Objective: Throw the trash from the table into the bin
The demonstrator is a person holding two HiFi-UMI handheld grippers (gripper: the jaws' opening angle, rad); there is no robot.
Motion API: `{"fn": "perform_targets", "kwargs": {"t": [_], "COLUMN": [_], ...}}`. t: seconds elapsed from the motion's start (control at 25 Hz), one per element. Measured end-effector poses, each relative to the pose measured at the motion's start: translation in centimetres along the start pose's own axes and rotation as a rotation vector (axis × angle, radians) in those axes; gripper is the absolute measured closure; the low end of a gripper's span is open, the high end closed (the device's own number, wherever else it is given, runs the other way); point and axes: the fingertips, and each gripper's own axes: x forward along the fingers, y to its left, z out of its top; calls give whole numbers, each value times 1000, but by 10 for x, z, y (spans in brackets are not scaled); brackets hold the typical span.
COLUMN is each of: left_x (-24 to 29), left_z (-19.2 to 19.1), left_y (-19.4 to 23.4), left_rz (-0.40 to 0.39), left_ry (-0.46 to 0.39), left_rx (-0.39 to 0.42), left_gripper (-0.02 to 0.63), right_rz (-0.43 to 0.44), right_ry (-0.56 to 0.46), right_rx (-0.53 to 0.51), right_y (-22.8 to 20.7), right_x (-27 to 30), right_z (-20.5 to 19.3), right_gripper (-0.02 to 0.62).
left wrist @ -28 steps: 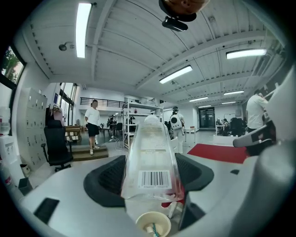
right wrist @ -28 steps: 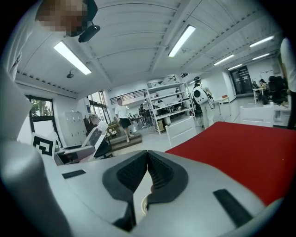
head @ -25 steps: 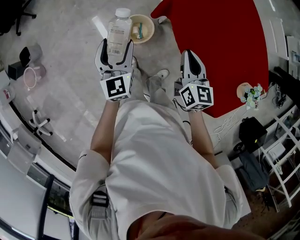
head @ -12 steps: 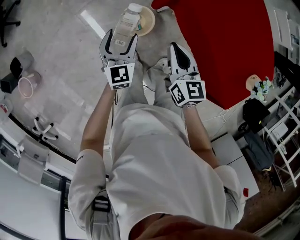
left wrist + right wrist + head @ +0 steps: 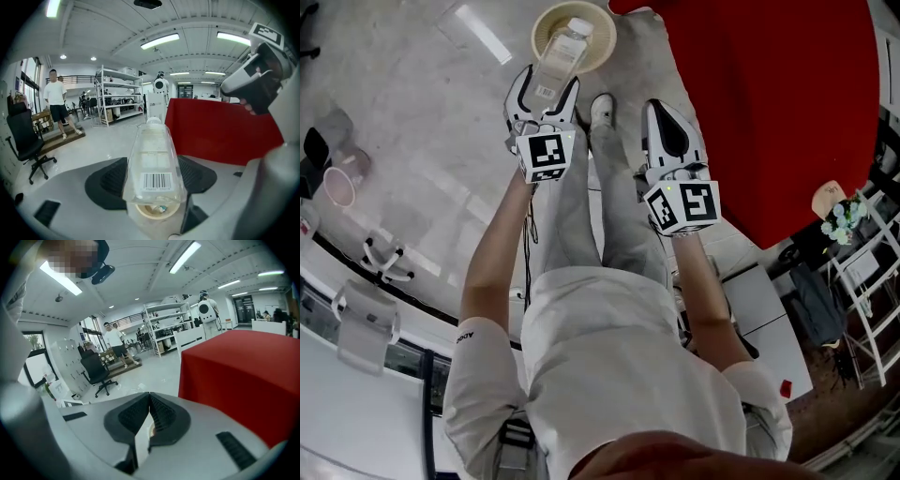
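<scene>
My left gripper [image 5: 547, 86] is shut on a clear plastic bottle [image 5: 556, 58] with a white cap and a barcode label [image 5: 153, 181]. The bottle [image 5: 152, 161] sticks out forward between the two black pads [image 5: 110, 183]. It hangs over a round cream bin [image 5: 574, 36] on the floor. The bin [image 5: 152, 211] shows below the bottle's base with a small scrap inside. My right gripper [image 5: 667, 127] is to the right of it, shut and empty, its pads [image 5: 157, 416] meeting. It hovers beside the table under a red cloth [image 5: 750, 103].
The person's legs and a white shoe [image 5: 601, 109] are between the grippers. A pink bucket [image 5: 339, 186] stands at the left. A black office chair [image 5: 26, 140], metal shelves [image 5: 119, 96] and a standing person [image 5: 56, 101] are farther off on the grey floor.
Both grippers have sunk toward the floor. The bottle in the left gripper now hangs over the cream bin, which has come nearer. The right gripper stays shut.
</scene>
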Motion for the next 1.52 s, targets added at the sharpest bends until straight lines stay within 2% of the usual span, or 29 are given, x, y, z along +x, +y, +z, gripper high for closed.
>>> {"fn": "perform_targets", "kwargs": {"t": [0.36, 0.52, 0.68, 0.8, 1.0, 1.16, 1.4, 1.52], "left_x": [84, 126, 153, 165, 168, 162, 140, 118], "left_z": [-125, -155, -175, -175, -157, -151, -113, -78], "left_y": [-38, -44, -52, -51, -38, -38, -40, -40], "left_rz": [-24, -19, -57, -62, -28, -44, -40, -28], "left_ry": [157, 191, 259, 291, 249, 228, 157, 115], "left_rx": [-42, -32, -20, -37, -34, -19, -11, -4], "left_gripper": [264, 264, 264, 264, 264, 264, 424, 559], "right_rz": [21, 41, 54, 50, 30, 31, 57, 67], "right_ry": [41, 53, 69, 72, 76, 79, 53, 32], "right_rx": [25, 4, -8, -1, 20, 28, -6, -23], "right_y": [-48, -59, -64, -72, -79, -76, -62, -51], "right_x": [53, 69, 71, 68, 64, 63, 59, 48], "right_z": [-69, -83, -85, -85, -88, -89, -68, -49], "right_gripper": [586, 586, 586, 586, 586, 586, 586, 586]}}
